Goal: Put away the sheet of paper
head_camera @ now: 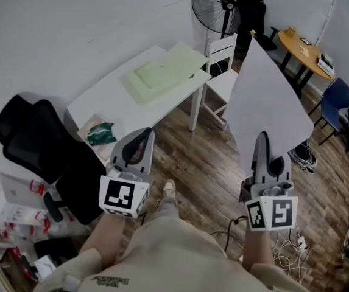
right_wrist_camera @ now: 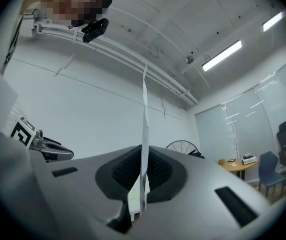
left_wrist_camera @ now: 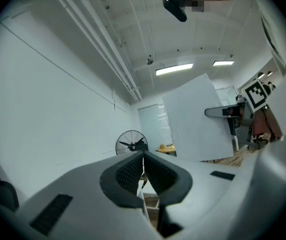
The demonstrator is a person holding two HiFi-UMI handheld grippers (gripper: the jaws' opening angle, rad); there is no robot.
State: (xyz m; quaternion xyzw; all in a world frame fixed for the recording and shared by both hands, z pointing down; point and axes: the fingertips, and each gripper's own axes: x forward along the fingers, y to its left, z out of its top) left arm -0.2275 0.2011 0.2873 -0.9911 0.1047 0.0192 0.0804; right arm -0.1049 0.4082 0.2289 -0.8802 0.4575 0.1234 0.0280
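Note:
A large white sheet of paper [head_camera: 265, 99] stands upright in the air, pinched at its lower edge by my right gripper [head_camera: 262, 143], which is shut on it. In the right gripper view the sheet [right_wrist_camera: 144, 114] runs edge-on up between the dark pads [right_wrist_camera: 128, 171]. My left gripper [head_camera: 144, 137] is held beside it at the left, shut with nothing between its jaws. From the left gripper view the sheet [left_wrist_camera: 195, 119] and the right gripper [left_wrist_camera: 227, 113] show off to the right. A pale green folder [head_camera: 162, 75] lies on the white table [head_camera: 101, 96] ahead.
A black office chair [head_camera: 40, 139] stands at the left next to the table, and a white chair [head_camera: 223, 66] at its right end. A floor fan [head_camera: 226, 5], a round yellow table [head_camera: 305, 50] and a blue chair [head_camera: 335, 99] are farther back. Cables [head_camera: 287, 245] lie on the wooden floor.

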